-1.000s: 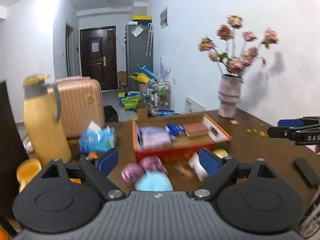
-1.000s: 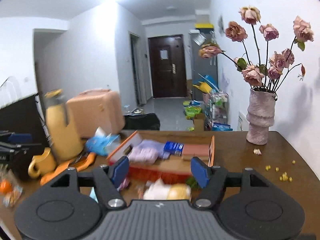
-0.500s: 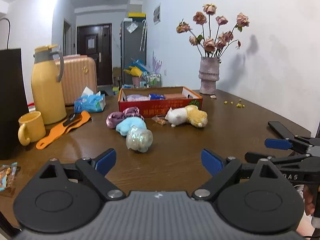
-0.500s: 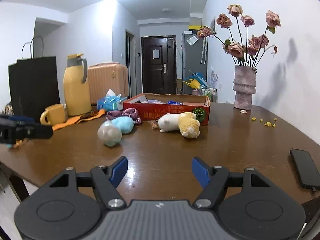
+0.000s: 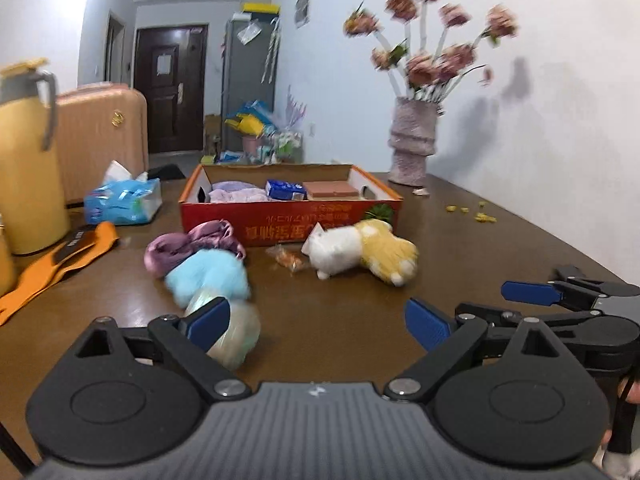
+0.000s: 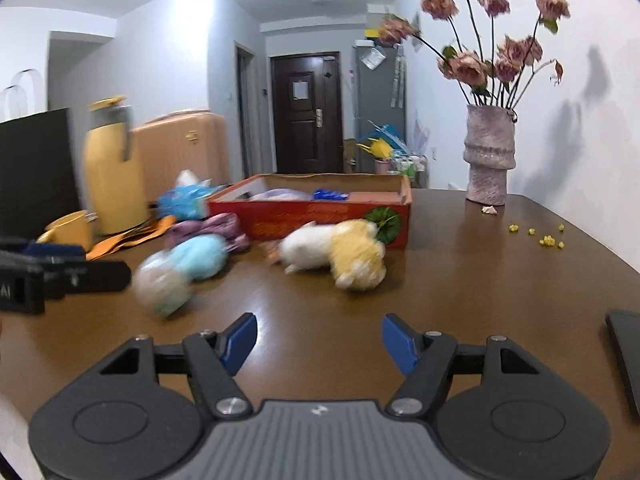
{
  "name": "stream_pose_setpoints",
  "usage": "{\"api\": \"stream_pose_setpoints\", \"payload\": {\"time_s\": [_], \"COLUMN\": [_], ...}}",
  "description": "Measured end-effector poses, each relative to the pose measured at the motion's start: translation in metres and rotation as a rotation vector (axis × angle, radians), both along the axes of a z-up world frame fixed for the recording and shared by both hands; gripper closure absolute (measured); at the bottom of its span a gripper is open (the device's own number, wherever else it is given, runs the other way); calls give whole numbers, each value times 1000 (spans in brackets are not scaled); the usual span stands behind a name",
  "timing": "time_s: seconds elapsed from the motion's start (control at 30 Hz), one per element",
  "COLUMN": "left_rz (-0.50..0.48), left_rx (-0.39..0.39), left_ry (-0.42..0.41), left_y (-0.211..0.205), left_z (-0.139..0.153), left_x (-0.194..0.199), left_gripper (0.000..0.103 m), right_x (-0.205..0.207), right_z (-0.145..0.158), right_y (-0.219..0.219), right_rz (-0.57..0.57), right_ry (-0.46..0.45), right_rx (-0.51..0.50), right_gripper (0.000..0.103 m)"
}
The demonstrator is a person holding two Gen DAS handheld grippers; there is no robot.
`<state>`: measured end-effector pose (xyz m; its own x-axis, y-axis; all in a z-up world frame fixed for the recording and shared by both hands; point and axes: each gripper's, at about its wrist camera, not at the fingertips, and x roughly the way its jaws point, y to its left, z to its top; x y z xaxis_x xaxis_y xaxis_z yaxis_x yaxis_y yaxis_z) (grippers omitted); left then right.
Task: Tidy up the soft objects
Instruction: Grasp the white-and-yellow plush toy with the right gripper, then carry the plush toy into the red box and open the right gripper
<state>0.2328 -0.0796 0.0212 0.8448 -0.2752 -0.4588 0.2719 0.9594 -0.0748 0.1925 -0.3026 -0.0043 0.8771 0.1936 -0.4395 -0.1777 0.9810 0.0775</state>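
Observation:
Soft items lie in front of a red cardboard box (image 5: 288,224): a purple satin scrunchie (image 5: 188,242), a light blue fluffy ball (image 5: 208,276), a pale shiny ball (image 5: 240,340), a white plush (image 5: 336,250) and a yellow plush (image 5: 388,254). My left gripper (image 5: 318,320) is open low over the table, and its left finger partly covers the pale ball. My right gripper (image 6: 320,342) is open and empty, with the white plush (image 6: 308,248) and yellow plush (image 6: 358,258) ahead of it. Each gripper shows at the edge of the other's view.
A yellow thermos (image 5: 24,160), an orange tool (image 5: 52,264) and a tissue pack (image 5: 122,200) stand at the left. A vase of flowers (image 6: 488,156) is at the back right. A phone (image 6: 626,356) lies at the right edge. A snack packet (image 5: 290,258) lies beside the white plush.
Both grippers drew back from over the box to the near side of the table, then sank and came forward toward the toys. Their jaws stayed open.

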Motion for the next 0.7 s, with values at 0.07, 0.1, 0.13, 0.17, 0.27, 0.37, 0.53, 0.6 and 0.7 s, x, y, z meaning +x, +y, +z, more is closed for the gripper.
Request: {"api": "stream_pose_setpoints", "payload": {"time_s": [0.07, 0.1, 0.13, 0.17, 0.27, 0.37, 0.53, 0.6, 0.7], "left_rz": [-20, -22, -11, 4, 15, 23, -35, -64, -120], "left_rx": [-7, -5, 5, 13, -9, -27, -40, -65, -98], "left_ry": [-1, 0, -4, -1, 31, 70, 78, 93, 129], "left_y": [-11, -17, -22, -26, -25, -25, -26, -25, -27], "left_z": [-3, -5, -8, -11, -16, -22, -27, -29, -36], "left_x": [30, 45, 60, 73, 98, 109, 92, 79, 61], "left_gripper": [7, 7, 7, 8, 8, 8, 9, 9, 16], "right_x": [43, 61, 83, 101, 144, 174, 149, 123, 75], "right_z": [-1, -3, -5, -8, -18, -30, -35, -35, -36], "right_y": [-7, -11, -13, -13, -10, -9, -22, -30, -38], "right_rz": [-18, -22, -29, -38, -38, -18, -6, 11, 26], "right_ry": [13, 15, 24, 32, 55, 115, 143, 164, 197], "right_rx": [23, 37, 45, 37, 13, 33, 139, 197, 303], "right_gripper": [35, 35, 35, 35, 35, 59, 62, 63, 63]}}
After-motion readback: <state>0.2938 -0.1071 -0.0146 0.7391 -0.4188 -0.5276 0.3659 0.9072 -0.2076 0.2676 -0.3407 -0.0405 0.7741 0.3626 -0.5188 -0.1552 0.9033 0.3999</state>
